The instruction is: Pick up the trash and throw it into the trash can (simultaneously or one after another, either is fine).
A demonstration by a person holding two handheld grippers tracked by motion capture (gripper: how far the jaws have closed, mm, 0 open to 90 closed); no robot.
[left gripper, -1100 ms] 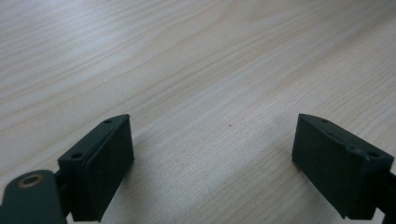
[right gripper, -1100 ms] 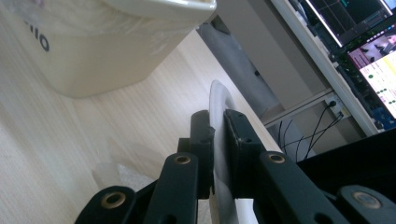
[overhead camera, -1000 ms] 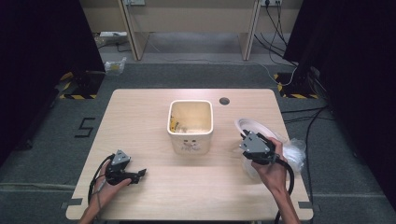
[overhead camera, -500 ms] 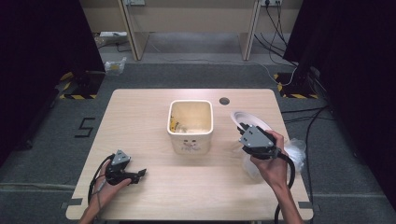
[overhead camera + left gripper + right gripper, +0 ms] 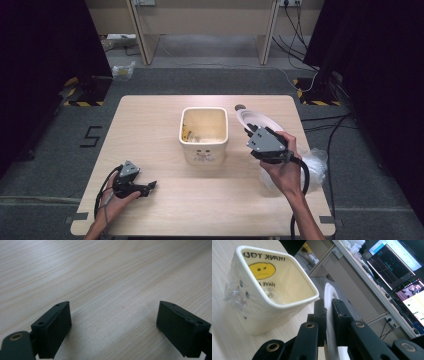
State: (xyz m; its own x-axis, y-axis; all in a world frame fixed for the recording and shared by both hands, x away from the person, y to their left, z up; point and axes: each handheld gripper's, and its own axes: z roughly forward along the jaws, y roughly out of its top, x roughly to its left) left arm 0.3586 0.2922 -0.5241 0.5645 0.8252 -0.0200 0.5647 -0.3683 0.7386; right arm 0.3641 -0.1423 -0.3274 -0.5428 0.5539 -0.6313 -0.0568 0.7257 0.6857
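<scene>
the right gripper [image 5: 248,131] is clamped on the rim of a white plate [image 5: 252,120], jaws pressed to both faces of it, as the right gripper view shows with the plate [image 5: 329,315] edge-on between them. compared with a second ago, the right hand [image 5: 282,167] has carried the plate leftward and up the table: it was out near the right edge and now hangs just beside the cream bin [image 5: 204,135], a little to its right and apart from it. the bin stands upright at the table's [image 5: 150,115] middle, unmoved, a clear liner with a yellow face print inside it [image 5: 263,270]. crumpled clear plastic [image 5: 315,167] lies at the right edge, behind the right forearm. the left gripper [image 5: 149,186] lies where it was near the front left corner, held low by the left hand [image 5: 117,197], jaws spread wide over bare wood [image 5: 112,290] with nothing between them.
</scene>
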